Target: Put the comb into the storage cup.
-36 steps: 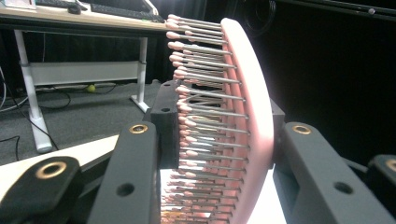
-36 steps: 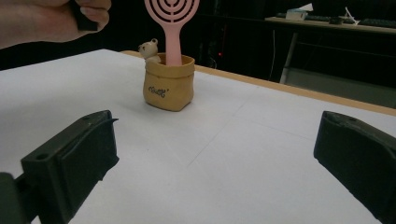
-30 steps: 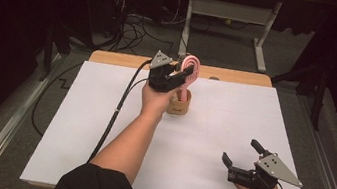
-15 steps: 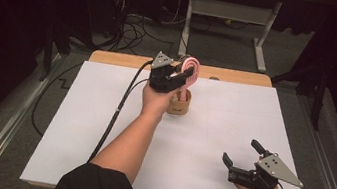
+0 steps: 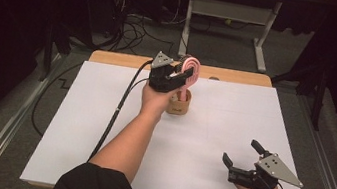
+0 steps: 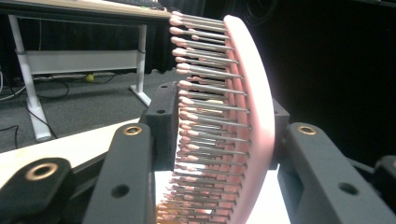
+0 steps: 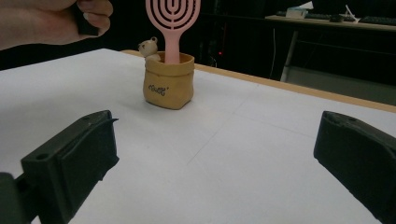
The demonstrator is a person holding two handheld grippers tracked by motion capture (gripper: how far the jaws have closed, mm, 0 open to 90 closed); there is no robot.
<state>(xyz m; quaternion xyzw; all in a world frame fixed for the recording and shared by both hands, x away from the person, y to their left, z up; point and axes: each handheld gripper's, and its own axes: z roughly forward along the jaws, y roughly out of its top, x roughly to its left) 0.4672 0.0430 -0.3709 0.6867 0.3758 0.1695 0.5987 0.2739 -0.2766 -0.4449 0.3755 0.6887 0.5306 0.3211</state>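
At far middle of table: left gripper (image 5: 182, 76) jaws clamped on head of pink hairbrush (image 5: 190, 72), metal bristles w/ pink tips, curved vented back. Brush upright, handle down in small tan pot (image 5: 178, 104) w/ bear figure (image 7: 149, 48) on rim. Right gripper (image 5: 243, 161) near front-right corner, jaws wide, holding nothing, resting over white sheet (image 5: 76, 126).
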